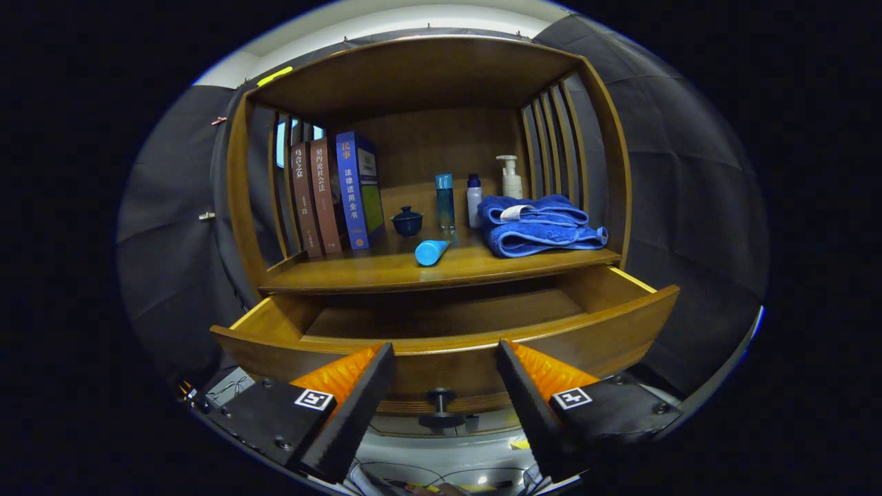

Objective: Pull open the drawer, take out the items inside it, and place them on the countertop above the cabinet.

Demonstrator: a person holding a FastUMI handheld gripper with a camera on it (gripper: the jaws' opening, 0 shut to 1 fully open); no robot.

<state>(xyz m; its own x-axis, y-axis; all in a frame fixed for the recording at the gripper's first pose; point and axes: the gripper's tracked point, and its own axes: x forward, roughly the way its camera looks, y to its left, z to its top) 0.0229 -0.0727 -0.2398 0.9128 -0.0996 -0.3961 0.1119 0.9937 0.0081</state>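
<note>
The wooden drawer stands pulled out below the countertop of the cabinet. Its inside looks bare as far as I can see; the front part is hidden behind the drawer's front panel. The dark knob on that panel sits between my fingers, lower down. My gripper is open, its tips right at the drawer's front rim, touching nothing. On the countertop lies a light blue cylinder on its side, near the front edge.
The countertop also holds three upright books, a small dark lidded cup, a tall blue bottle, a white bottle, a pump bottle and a folded blue towel. Slatted side walls and a shelf top enclose it.
</note>
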